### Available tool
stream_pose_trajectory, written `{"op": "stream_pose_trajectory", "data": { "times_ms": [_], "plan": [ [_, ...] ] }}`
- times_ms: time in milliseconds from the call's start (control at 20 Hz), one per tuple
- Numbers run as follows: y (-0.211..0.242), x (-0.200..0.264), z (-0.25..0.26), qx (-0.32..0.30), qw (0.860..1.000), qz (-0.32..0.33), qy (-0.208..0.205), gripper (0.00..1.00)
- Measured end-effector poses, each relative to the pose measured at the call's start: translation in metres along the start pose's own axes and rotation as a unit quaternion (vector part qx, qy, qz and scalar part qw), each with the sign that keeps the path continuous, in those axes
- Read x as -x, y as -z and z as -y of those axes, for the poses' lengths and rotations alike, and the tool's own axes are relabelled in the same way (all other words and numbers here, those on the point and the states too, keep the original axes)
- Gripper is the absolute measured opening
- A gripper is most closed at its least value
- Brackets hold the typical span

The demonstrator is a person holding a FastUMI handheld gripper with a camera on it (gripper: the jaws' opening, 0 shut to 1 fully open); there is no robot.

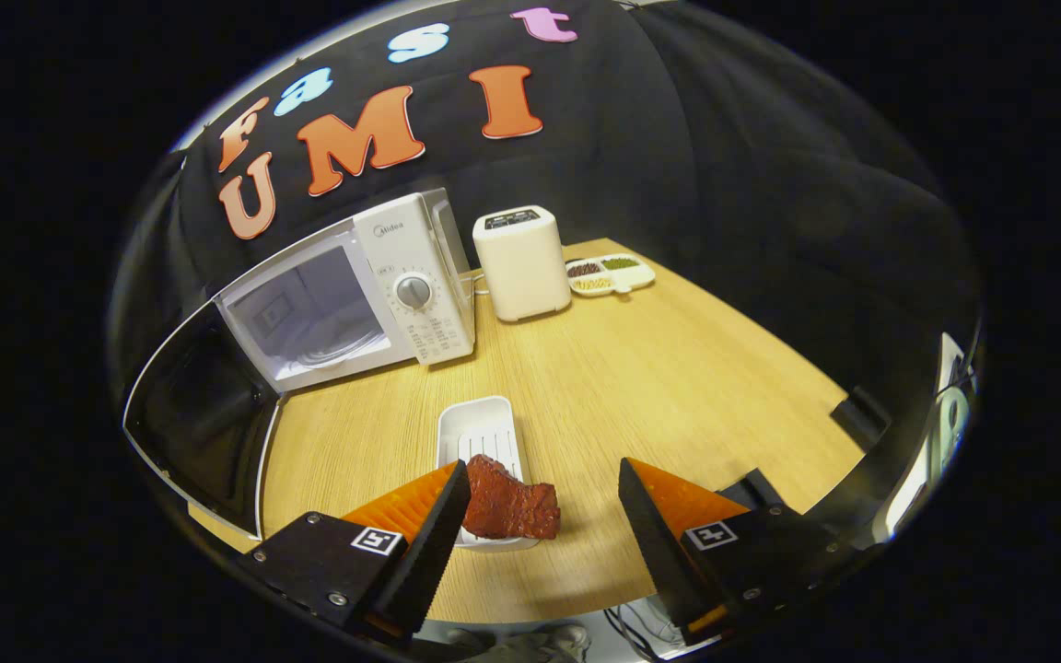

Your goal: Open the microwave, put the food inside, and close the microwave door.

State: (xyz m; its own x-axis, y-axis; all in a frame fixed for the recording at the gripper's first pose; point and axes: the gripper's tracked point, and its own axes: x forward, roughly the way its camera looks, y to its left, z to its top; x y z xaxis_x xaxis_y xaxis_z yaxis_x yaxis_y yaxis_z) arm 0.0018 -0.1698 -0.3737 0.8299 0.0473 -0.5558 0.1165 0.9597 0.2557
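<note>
Tool (544, 511) spread wide over table (678, 368); red meat chunk (509, 505) on white tray (480, 437) between fingers. Microwave (355, 290), door open, at eleven o'clock.

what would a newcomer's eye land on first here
Probably the dark red piece of meat on the white tray, lying between the open jaws of the gripper, nearer the left one. Next, the white microwave beyond on the wooden table, its door swung wide open.
</note>
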Motion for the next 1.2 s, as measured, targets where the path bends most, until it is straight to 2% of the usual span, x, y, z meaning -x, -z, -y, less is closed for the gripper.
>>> {"op": "stream_pose_trajectory", "data": {
  "times_ms": [100,250,300,450,550,650,1000,1200],
  "plan": [
    [0.007,-0.009,-0.002,-0.031,0.999,-0.014,-0.018,0.84],
    [0.011,-0.008,-0.008,-0.054,0.997,-0.028,-0.043,0.50],
    [0.011,-0.008,-0.011,-0.061,0.996,-0.034,-0.054,0.45],
    [0.009,-0.003,-0.018,-0.096,0.992,-0.048,-0.074,0.21],
    [0.000,0.001,-0.021,-0.105,0.991,-0.046,-0.070,0.11],
    [-0.010,0.011,-0.020,-0.090,0.993,-0.041,-0.062,0.08],
    [-0.065,0.043,-0.054,-0.091,0.992,0.001,-0.084,0.08],
    [-0.084,0.049,-0.090,-0.051,0.995,0.028,-0.086,0.08]
  ]
}}
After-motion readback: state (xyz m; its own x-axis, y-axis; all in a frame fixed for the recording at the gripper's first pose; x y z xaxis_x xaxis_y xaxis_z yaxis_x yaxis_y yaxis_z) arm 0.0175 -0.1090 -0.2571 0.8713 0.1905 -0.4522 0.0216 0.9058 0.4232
